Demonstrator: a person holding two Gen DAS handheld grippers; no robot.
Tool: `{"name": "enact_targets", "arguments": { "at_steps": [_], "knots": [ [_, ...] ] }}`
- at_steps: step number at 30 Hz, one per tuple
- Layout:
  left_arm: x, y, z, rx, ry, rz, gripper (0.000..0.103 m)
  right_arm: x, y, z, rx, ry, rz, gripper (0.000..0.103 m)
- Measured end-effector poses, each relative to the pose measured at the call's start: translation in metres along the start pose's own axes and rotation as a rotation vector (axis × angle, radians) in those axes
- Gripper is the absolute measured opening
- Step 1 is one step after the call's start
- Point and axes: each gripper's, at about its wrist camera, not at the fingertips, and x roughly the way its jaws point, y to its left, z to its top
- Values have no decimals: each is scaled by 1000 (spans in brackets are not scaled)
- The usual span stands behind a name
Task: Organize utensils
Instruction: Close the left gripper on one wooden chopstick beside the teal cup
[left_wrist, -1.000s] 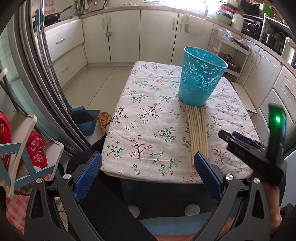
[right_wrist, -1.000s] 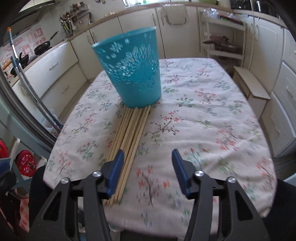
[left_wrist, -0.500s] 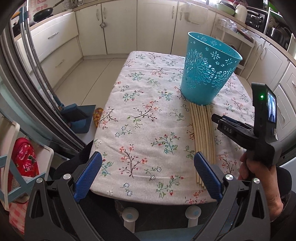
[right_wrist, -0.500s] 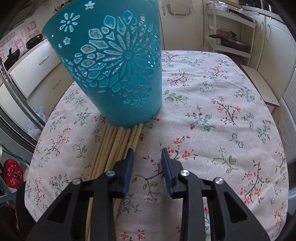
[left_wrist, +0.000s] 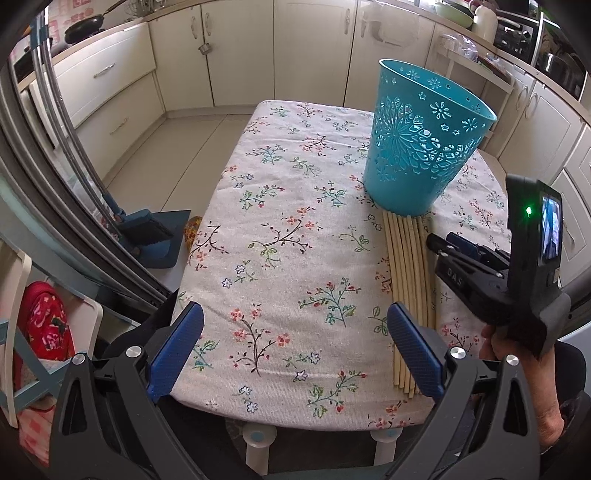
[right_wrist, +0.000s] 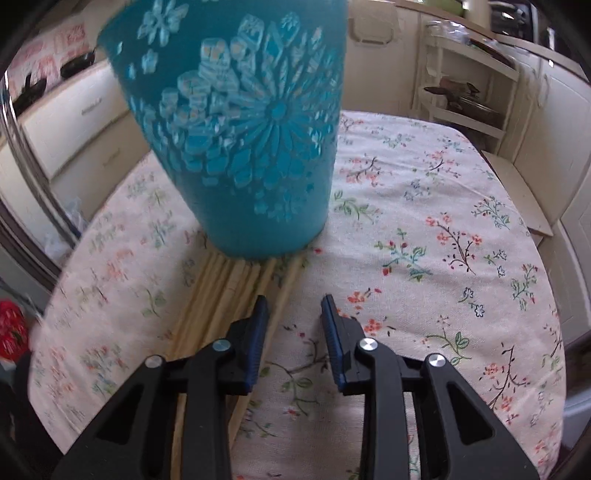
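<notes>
A row of wooden chopsticks (left_wrist: 408, 280) lies on the floral tablecloth, far ends against the base of a teal cut-out basket (left_wrist: 421, 140). My left gripper (left_wrist: 295, 341) is wide open and empty above the table's near edge, left of the chopsticks. My right gripper (right_wrist: 293, 317) is open with a narrow gap, low over the cloth, at the right edge of the chopsticks (right_wrist: 229, 291), just short of the basket (right_wrist: 243, 129). It also shows in the left wrist view (left_wrist: 439, 243). Nothing sits between its fingers.
The table (left_wrist: 280, 229) is small, with edges close on all sides. Kitchen cabinets (left_wrist: 240, 55) line the back and right. A dustpan (left_wrist: 155, 236) lies on the floor at left. A shelf rack (right_wrist: 469, 85) stands behind the table.
My right gripper moved forward and down to the chopsticks' right edge near the basket, and its jaws narrowed from wide open. My left gripper moved forward a little over the table's edge, still open.
</notes>
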Motion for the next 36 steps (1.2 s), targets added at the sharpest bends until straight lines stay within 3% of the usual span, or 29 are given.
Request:
{"name": "enact_targets", "arguments": {
  "at_steps": [7,13,25,36],
  "knots": [
    [34,-17,14,24,37,-53,96,-5,-16,-8,-94,55,127,15],
    [71,-44,33,56,66,-89,96,-6,-37,-21,5,46,238,13],
    [112,-62,44,104,97,44,96,-1,-48,-25,115,26,329,13],
    [121,-70,49,135,91,80,96,-1,-48,-26,128,27,343,13]
  ]
}}
